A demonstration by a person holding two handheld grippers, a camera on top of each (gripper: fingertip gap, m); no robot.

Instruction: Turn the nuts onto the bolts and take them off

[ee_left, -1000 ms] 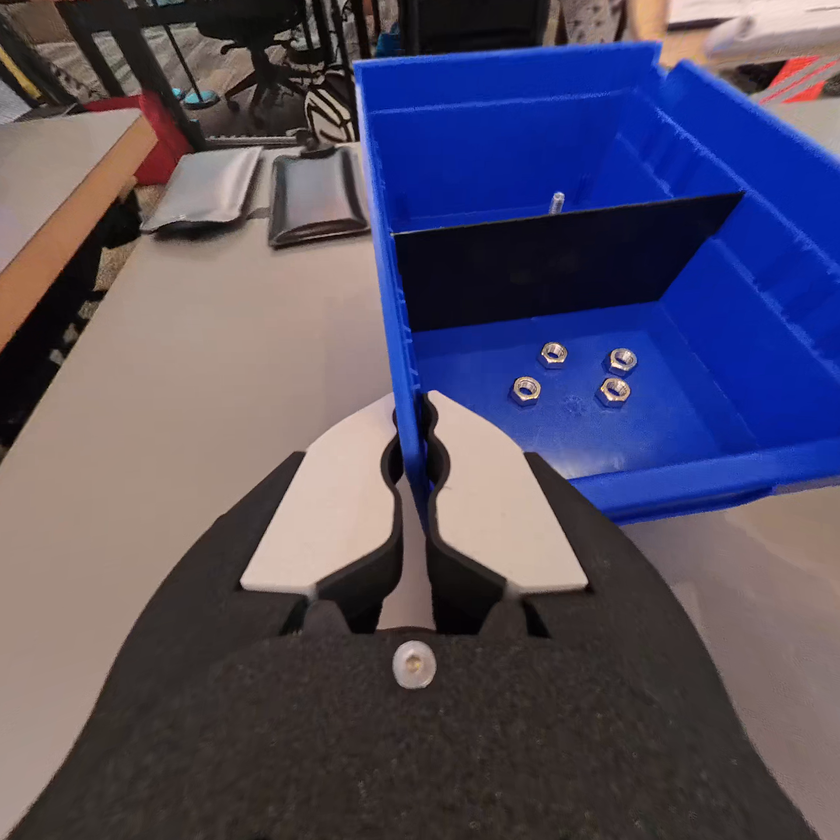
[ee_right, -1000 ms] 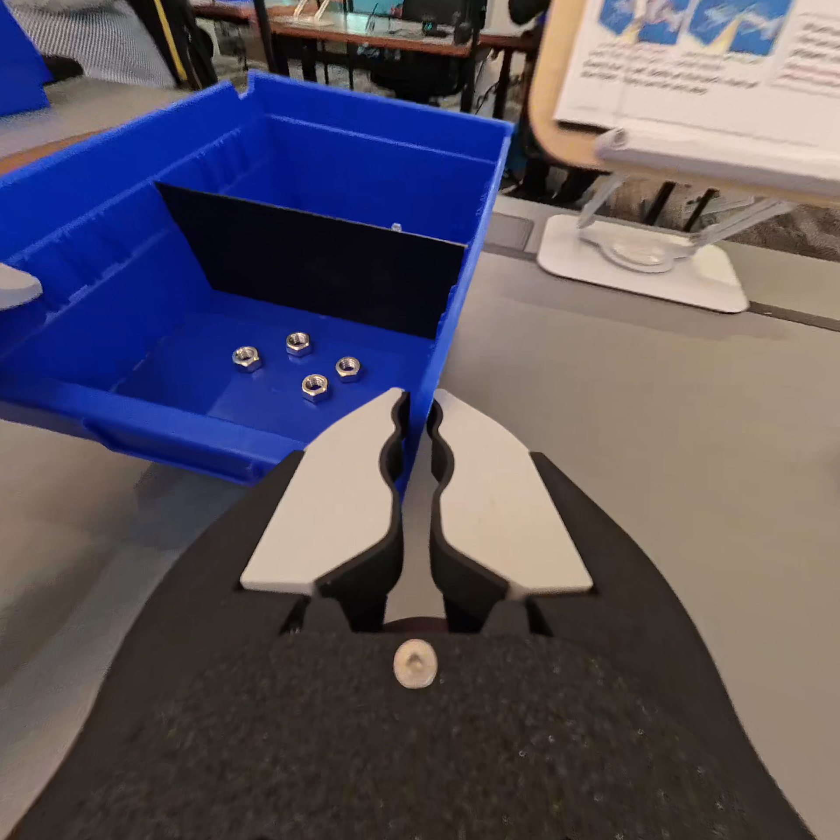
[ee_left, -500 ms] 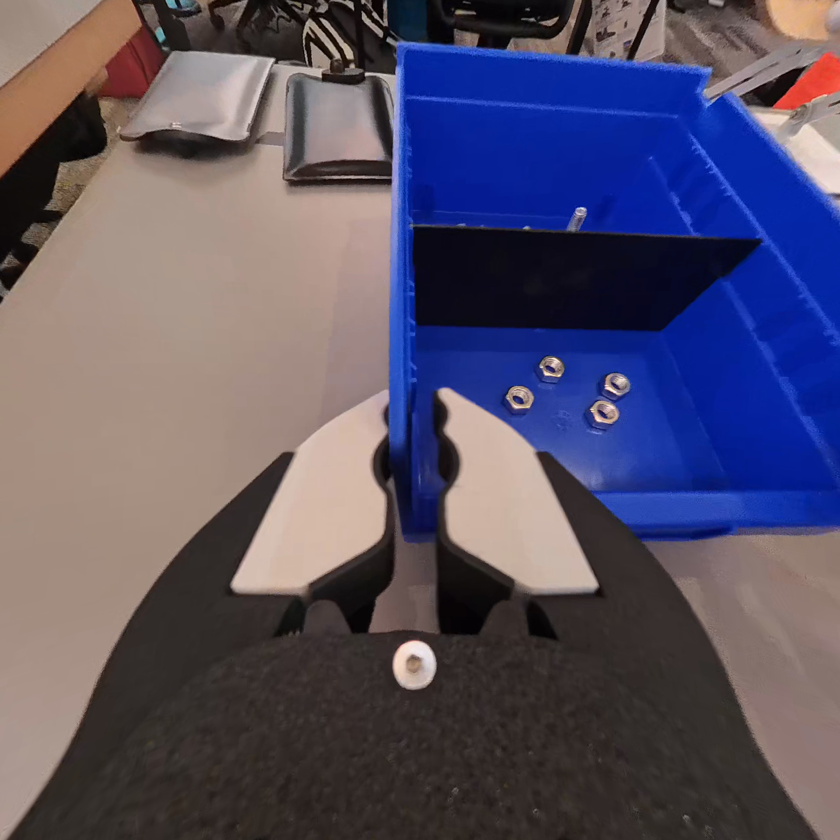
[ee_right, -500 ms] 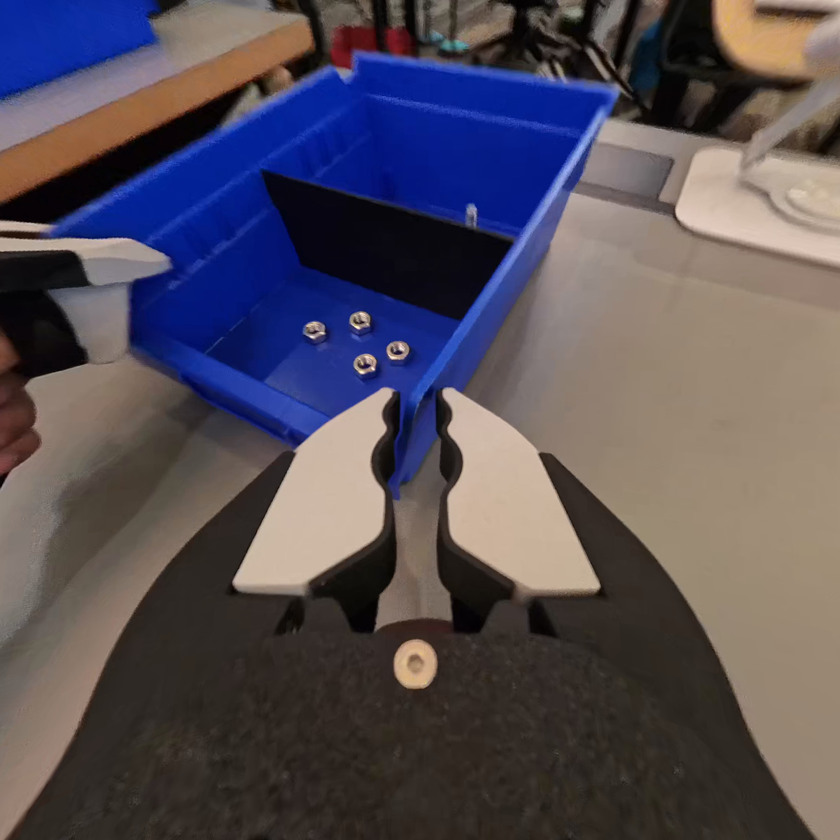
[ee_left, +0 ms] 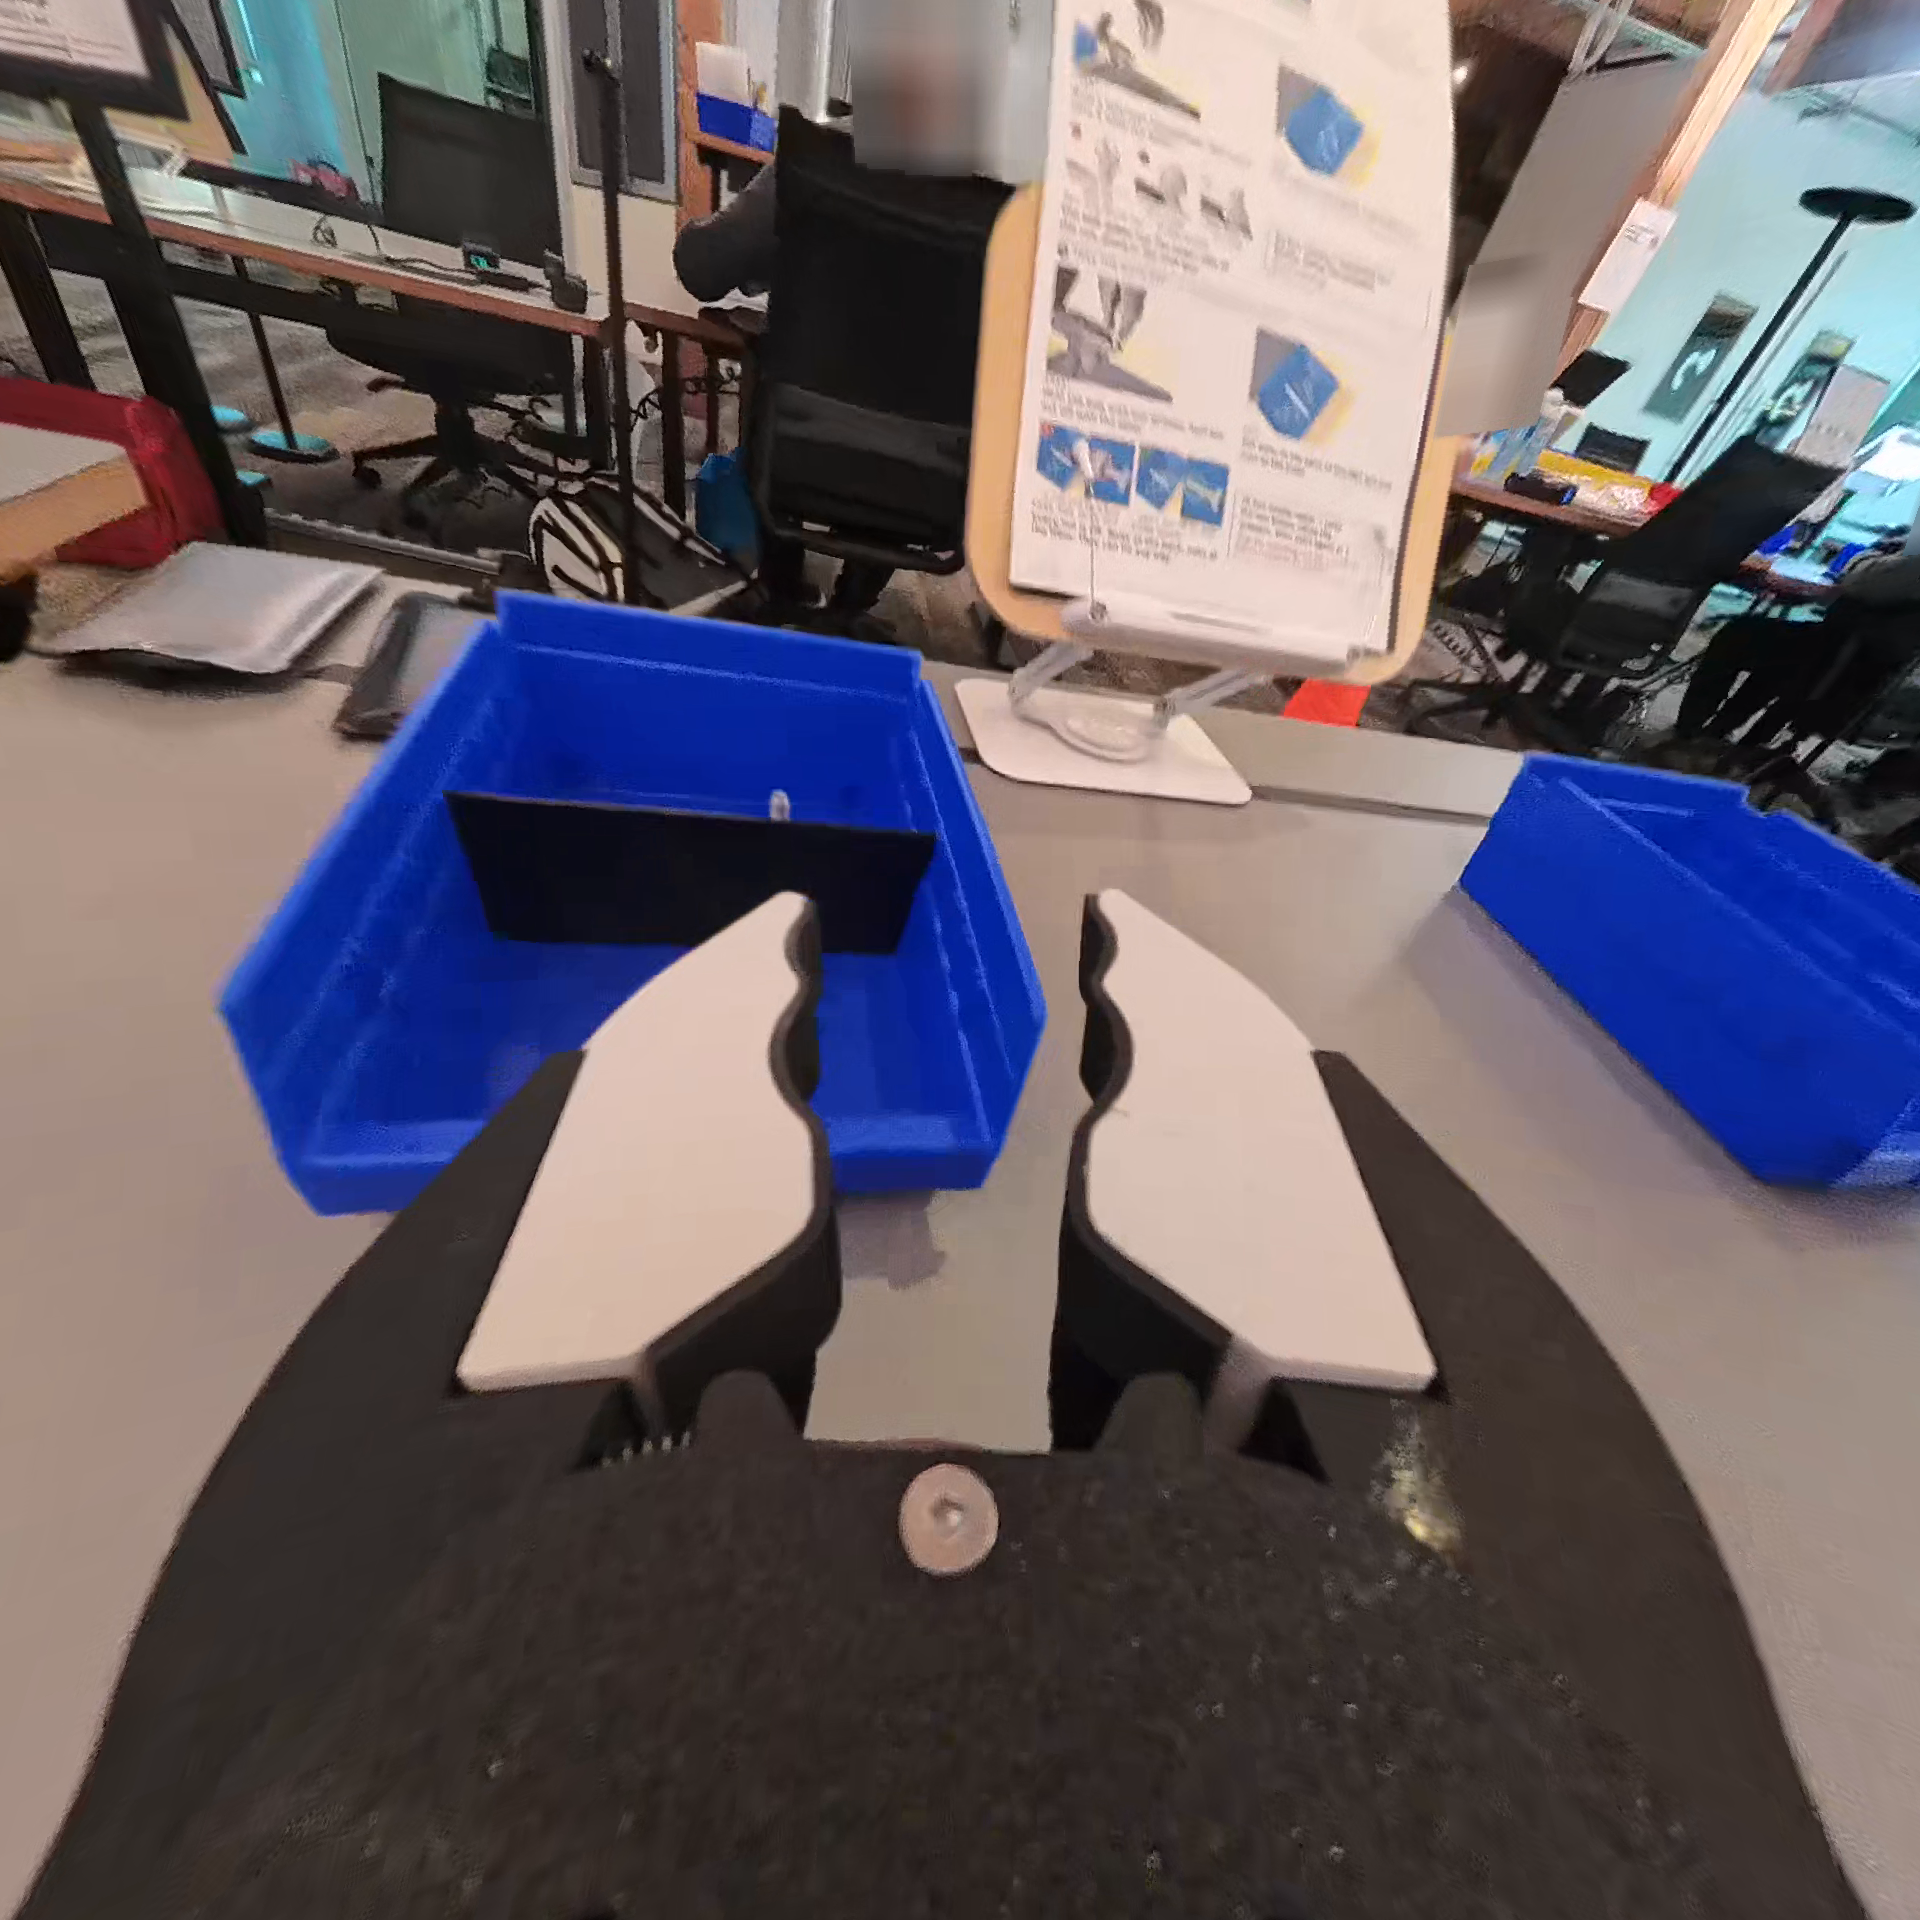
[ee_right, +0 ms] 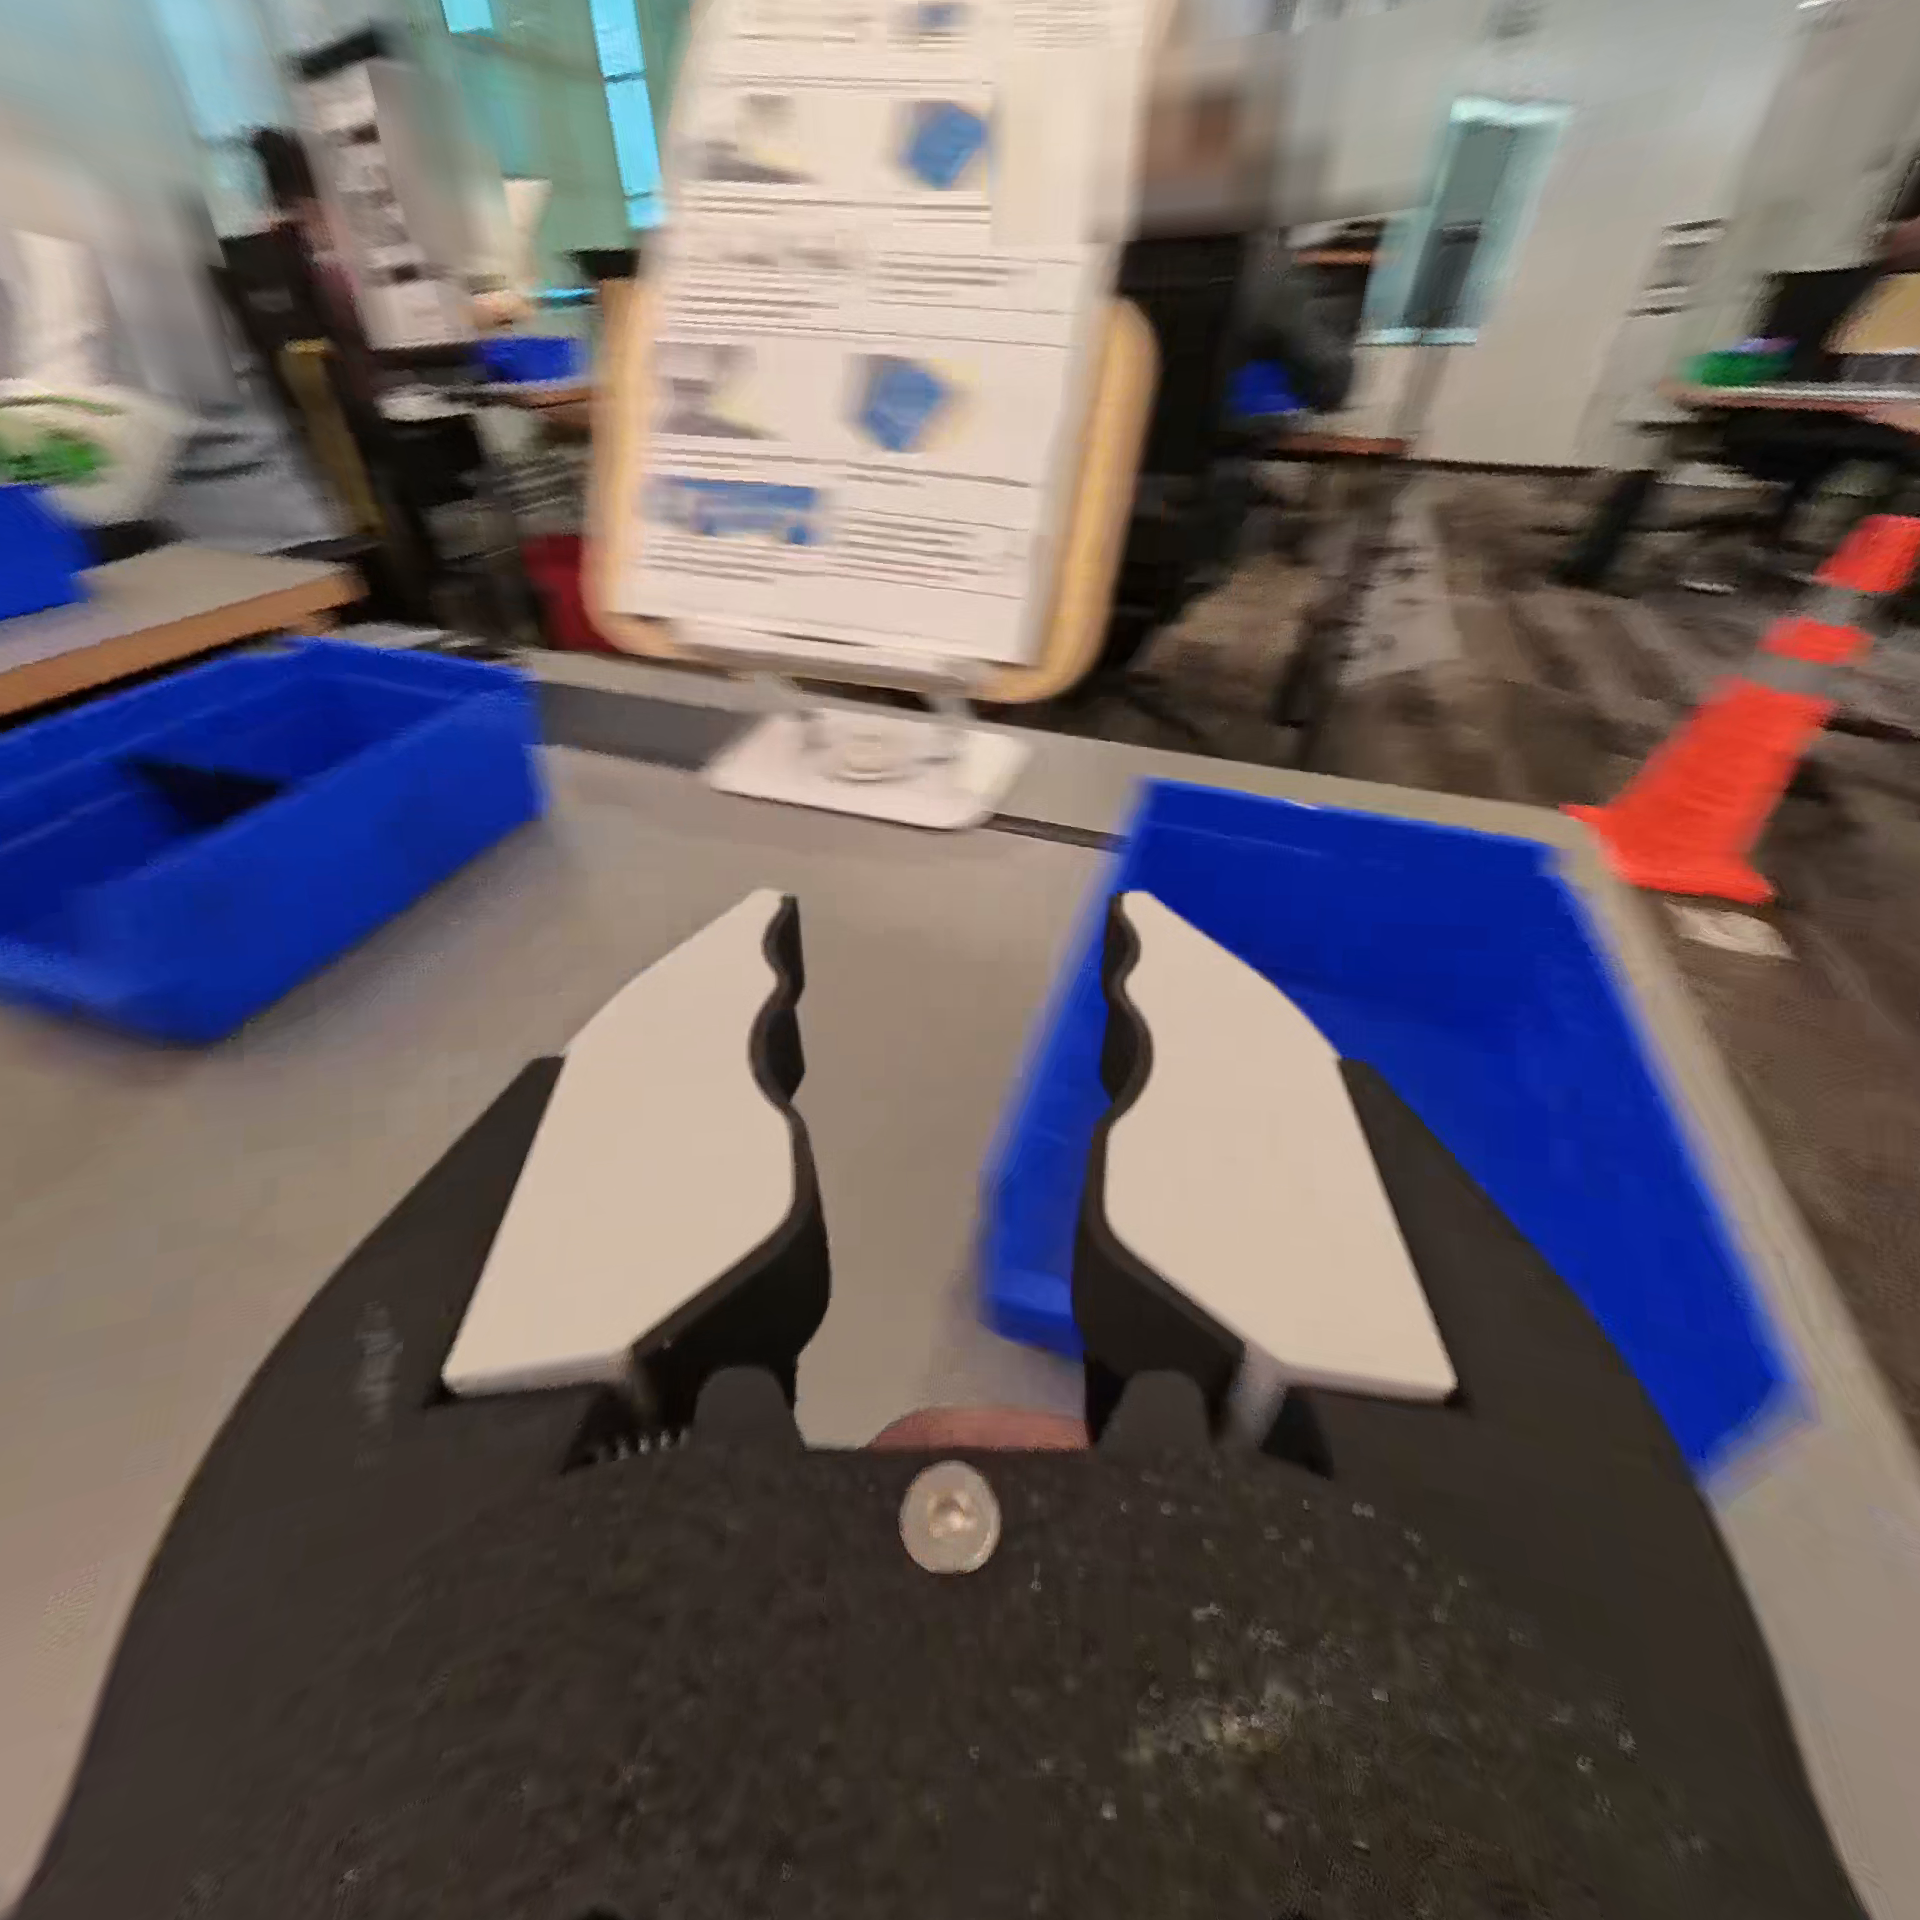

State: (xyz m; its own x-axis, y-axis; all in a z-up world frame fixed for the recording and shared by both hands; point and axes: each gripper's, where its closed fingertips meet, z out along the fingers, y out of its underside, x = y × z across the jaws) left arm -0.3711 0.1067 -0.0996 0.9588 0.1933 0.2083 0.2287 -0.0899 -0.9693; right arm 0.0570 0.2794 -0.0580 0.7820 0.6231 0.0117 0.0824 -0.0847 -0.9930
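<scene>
Left gripper [ee_left: 945, 904] spread wide, holding nothing; right gripper [ee_right: 951, 904] likewise, gaping and empty. Left view alone catches a bolt [ee_left: 777, 803] tip behind the black divider [ee_left: 665, 868] in the blue bin [ee_left: 343, 997]. Right view is blurred; a second bin [ee_right: 1455, 997] sits beside its right finger. Nuts unseen.

Grey surface [ee_left: 156, 883] fills mid-frame. White-based stand [ee_left: 1101, 743] at upper centre holds a tan board with a printed instruction sheet [ee_left: 1226, 343]. Silver pouch [ee_left: 218, 613] and dark pouch [ee_left: 400, 665] at upper left. Office chairs and desks behind. Right wrist view, blurred: orange cone [ee_right: 1714, 790] on the floor, upper right.
</scene>
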